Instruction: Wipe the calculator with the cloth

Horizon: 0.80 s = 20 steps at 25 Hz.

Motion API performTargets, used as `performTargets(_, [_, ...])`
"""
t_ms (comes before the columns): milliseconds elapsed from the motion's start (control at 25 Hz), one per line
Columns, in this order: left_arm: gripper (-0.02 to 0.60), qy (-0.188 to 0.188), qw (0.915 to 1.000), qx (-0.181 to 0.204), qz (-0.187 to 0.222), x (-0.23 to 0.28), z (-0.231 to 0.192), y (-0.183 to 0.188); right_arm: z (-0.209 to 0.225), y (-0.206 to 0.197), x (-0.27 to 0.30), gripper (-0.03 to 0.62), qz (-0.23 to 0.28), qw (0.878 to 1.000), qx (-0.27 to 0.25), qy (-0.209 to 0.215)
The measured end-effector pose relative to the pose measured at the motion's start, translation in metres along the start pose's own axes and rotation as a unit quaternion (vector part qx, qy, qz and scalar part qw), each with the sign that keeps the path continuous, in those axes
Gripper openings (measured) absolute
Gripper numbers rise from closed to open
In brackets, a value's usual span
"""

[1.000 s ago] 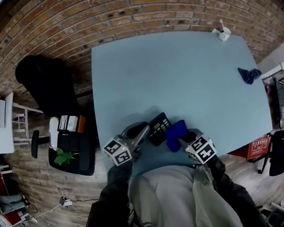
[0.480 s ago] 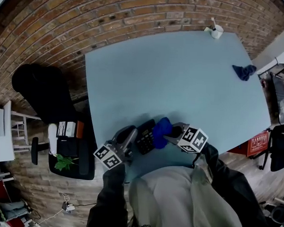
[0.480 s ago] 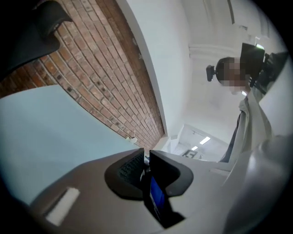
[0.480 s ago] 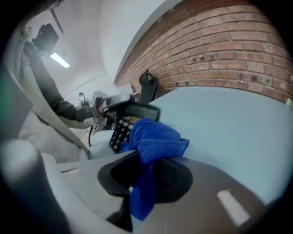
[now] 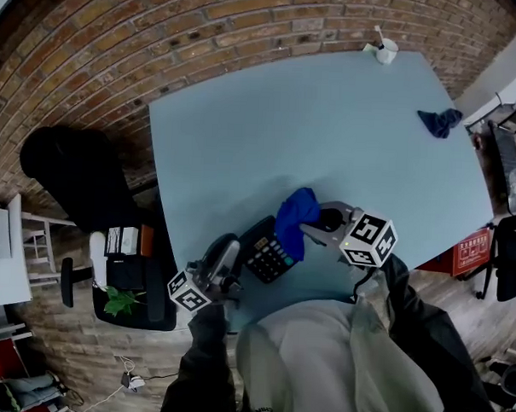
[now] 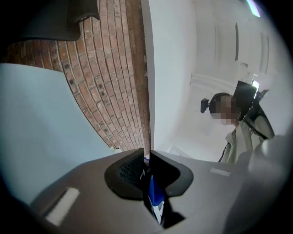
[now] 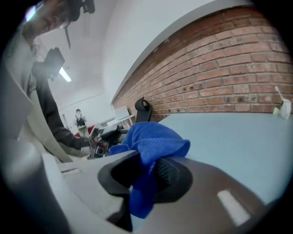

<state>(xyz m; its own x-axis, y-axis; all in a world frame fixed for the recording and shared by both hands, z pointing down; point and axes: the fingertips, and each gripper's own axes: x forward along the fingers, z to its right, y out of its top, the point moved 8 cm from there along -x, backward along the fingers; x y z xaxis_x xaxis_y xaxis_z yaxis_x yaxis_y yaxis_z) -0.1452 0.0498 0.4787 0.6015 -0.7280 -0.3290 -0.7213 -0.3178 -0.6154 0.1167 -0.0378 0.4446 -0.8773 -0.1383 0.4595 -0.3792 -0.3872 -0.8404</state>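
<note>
The wiping step is in hand, by my reading. The right hand-held gripper is clamped on the blue cloth, and the right gripper view shows the fabric bunched between both jaws and spilling over their tips. The calculator lies face up on the worktop, low in the head view just left of centre, close to the near edge. The cloth's lower end meets the calculator's upper right edge. I cannot tell whether it presses on it or hangs just above.

The left hand-held gripper sits just beside the calculator's left edge. In the left gripper view its jaws are drawn together to a narrow slit. A blue sliver shows in that slit, which I cannot identify, and no calculator shows between the jaws.

The next move likely calls for bringing the cloth down flat on the keys and sweeping it across the face. The left hand-held gripper would probably need to brace the calculator's edge, since a light case may slide on the smooth worktop.

Count:
- 1 calculator
- 2 cloths: the held 1 and a darker spare cloth at the upper right of the frame, well apart from the work
- 1 white cup at the top edge
- 2 hand-held grippers
- 1 worktop
</note>
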Motion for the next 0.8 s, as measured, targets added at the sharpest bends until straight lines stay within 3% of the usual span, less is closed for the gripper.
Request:
performTargets(200, [0.037, 0.032, 0.9988, -0.011, 0.036, -0.003, 0.002, 0.010, -0.025, -0.008, 0.002, 0.086, -0.033, 0.995, 0.013, 0.092])
performTargets(440, [0.037, 0.067, 0.9942, -0.018, 0.082, -0.016, 0.000, 0.021, -0.059, -0.035, -0.017, 0.086, -0.029, 0.997, 0.030, 0.063])
performTargets(640, [0.038, 0.038, 0.9821, -0.082, 0.165, 0.001, 0.006, 0.018, -0.082, -0.039, -0.021, 0.086, -0.054, 0.998, 0.002, 0.043])
performTargets(800, [0.037, 0.014, 0.9812, -0.101, 0.164, 0.024, 0.012, 0.009, -0.108, -0.029, 0.013, 0.086, -0.068, 0.994, -0.046, 0.073])
